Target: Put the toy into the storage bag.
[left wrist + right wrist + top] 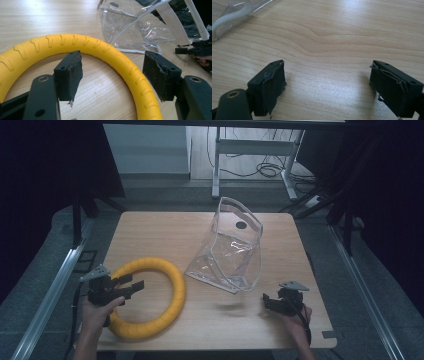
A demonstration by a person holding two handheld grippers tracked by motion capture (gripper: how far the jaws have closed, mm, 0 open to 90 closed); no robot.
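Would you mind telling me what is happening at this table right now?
A person holds a hand-held gripper in each hand. The left hand-held gripper is open, its jaws straddling the yellow ring lying flat on the wooden table. The right hand-held gripper is open over bare wood, near the clear plastic bag standing mid-table.

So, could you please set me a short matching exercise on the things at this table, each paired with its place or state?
Things:
1. yellow ring
2. clear bag
3. left claw
4. right claw

Places or states:
A. stands upright near the middle of the table, mouth open
B. open over bare wood, near the table's right front corner
C. lies flat on the left front part of the table
D. open, jaws astride the ring's band without closing on it

Pairs: 1-C, 2-A, 3-D, 4-B
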